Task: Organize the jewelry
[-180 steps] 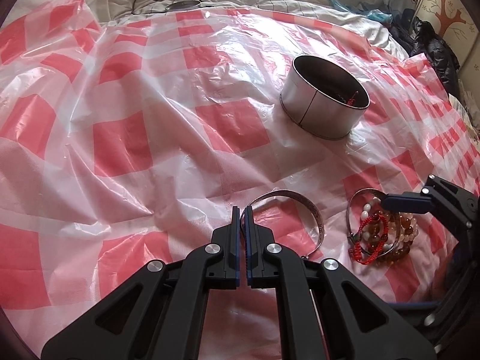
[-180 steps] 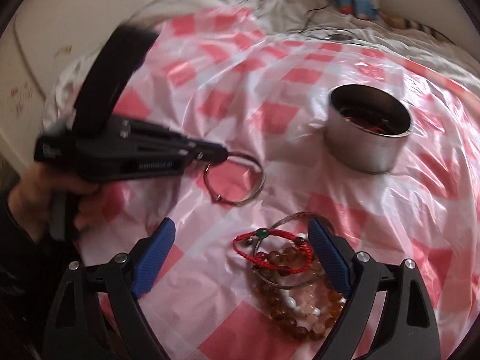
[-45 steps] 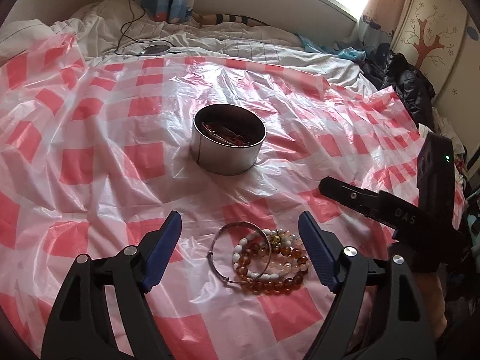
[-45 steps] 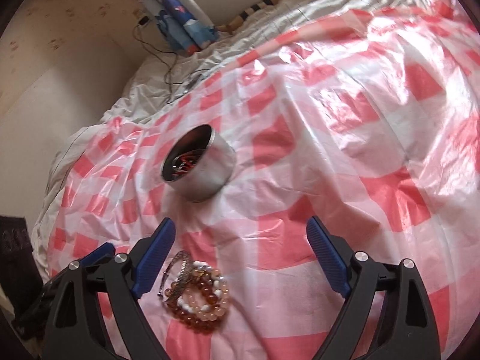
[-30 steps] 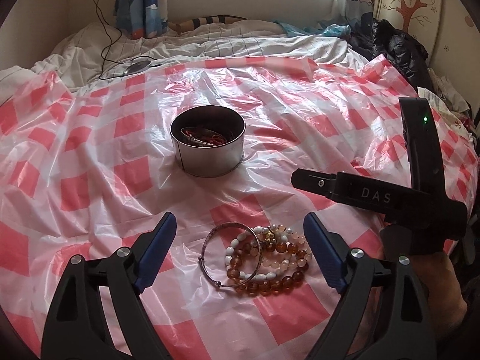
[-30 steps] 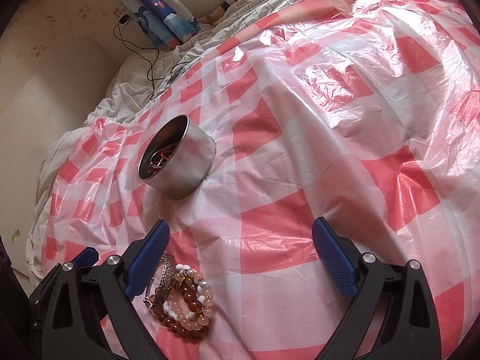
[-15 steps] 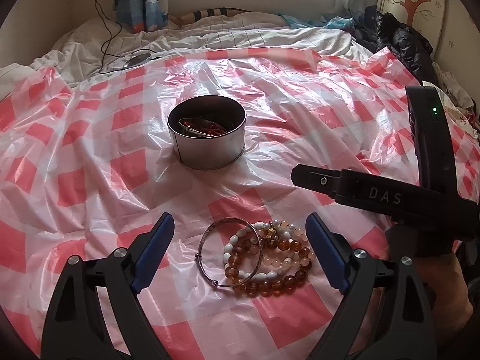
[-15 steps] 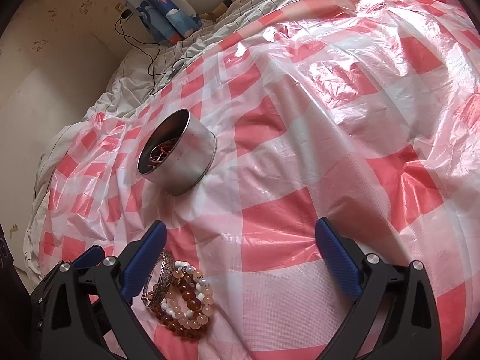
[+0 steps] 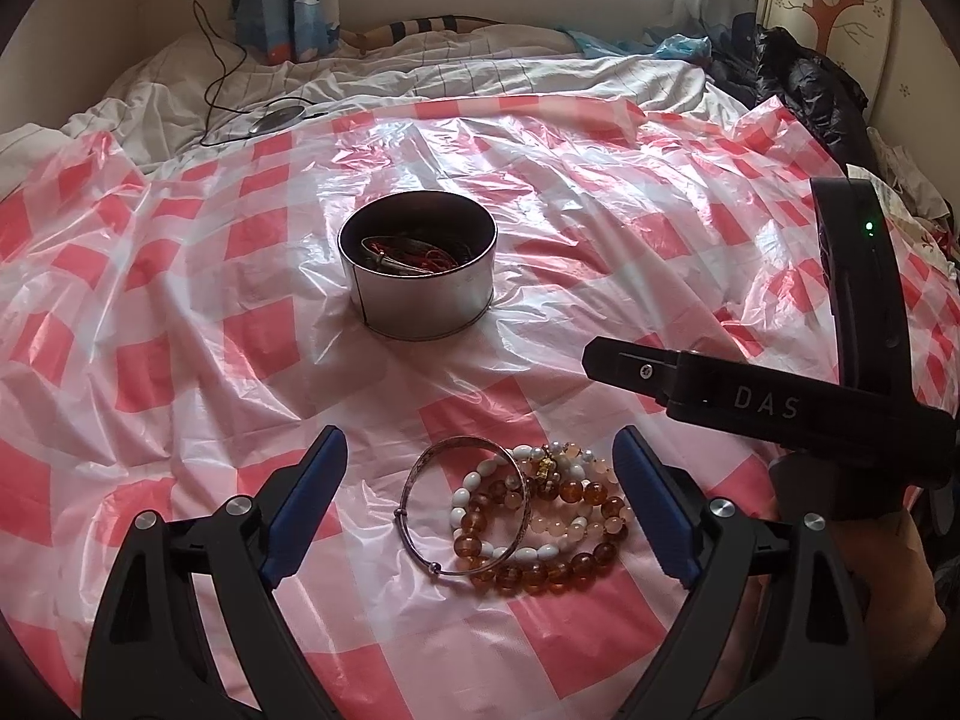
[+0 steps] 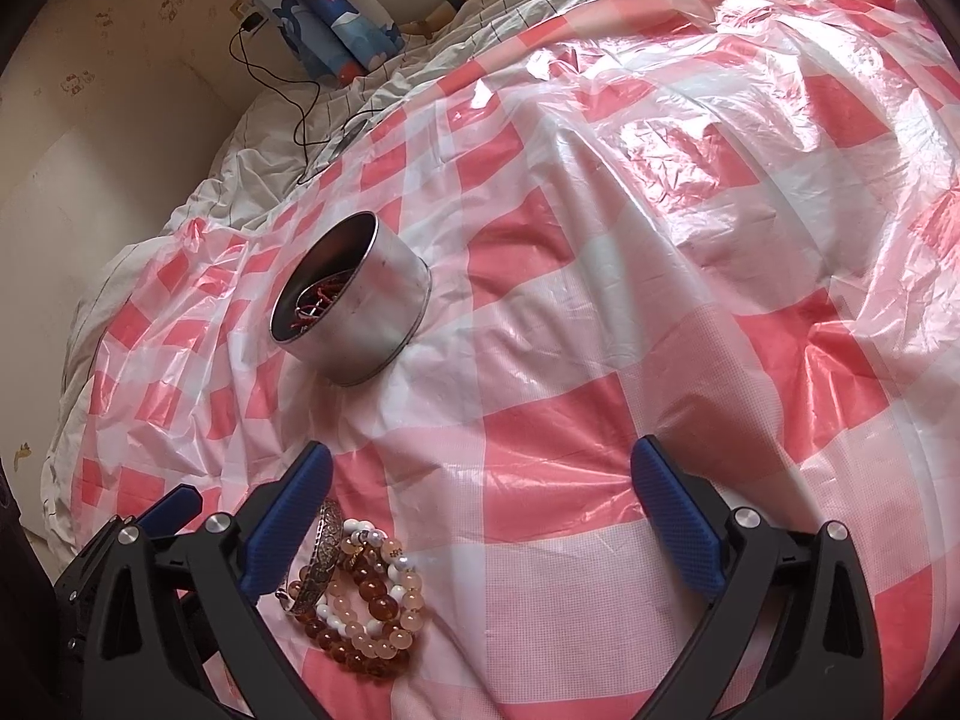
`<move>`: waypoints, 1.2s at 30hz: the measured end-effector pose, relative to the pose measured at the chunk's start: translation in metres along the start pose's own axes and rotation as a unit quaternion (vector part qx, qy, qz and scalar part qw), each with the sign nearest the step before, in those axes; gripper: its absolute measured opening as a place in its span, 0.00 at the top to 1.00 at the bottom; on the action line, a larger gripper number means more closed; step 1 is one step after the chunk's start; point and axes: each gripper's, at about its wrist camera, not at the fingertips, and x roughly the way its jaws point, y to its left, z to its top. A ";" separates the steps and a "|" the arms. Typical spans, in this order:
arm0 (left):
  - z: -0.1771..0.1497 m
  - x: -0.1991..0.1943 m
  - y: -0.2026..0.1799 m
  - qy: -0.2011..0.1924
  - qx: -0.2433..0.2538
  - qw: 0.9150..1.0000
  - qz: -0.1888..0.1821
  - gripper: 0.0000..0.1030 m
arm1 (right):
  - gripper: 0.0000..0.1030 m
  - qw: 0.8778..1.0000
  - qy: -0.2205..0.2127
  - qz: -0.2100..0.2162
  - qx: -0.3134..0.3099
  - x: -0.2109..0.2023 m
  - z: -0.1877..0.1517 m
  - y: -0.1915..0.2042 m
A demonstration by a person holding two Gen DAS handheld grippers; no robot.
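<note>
A bed fills the room, and over its white bedding (image 9: 540,75) lies a crinkled plastic sheet (image 9: 198,324) checked in red and white; a curtain (image 9: 288,0) hangs by the wall at the far side, with a black cable (image 9: 210,48) trailing down onto the bedding, and dark clothes (image 9: 798,84) are piled at the right edge. Near the middle of the sheet stands a round metal tin (image 9: 420,300), upright and open at the top, with red cord and other jewelry lying inside it. Nearer the cameras, well apart from the tin, a small heap of jewelry rests on the sheet: a thin metal bangle (image 9: 420,480) lying flat and overlapping a cluster of bead bracelets (image 9: 540,516) in amber, white and pale pink. The left gripper (image 9: 480,504) hangs over this heap with its blue-padded jaws spread wide on either side of it, touching nothing. The right gripper (image 10: 480,516) is likewise spread wide and empty, and in its own view the heap lies just beside its left finger, partly behind it. From the left wrist view, the right gripper's black body reaches in from the right, above the sheet, held by a hand (image 9: 888,588).
</note>
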 end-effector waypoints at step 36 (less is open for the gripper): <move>0.000 0.004 0.005 0.006 -0.001 1.000 0.009 0.15 | 0.07 1.000 0.003 -0.007 -0.008 0.004 -0.002 0.001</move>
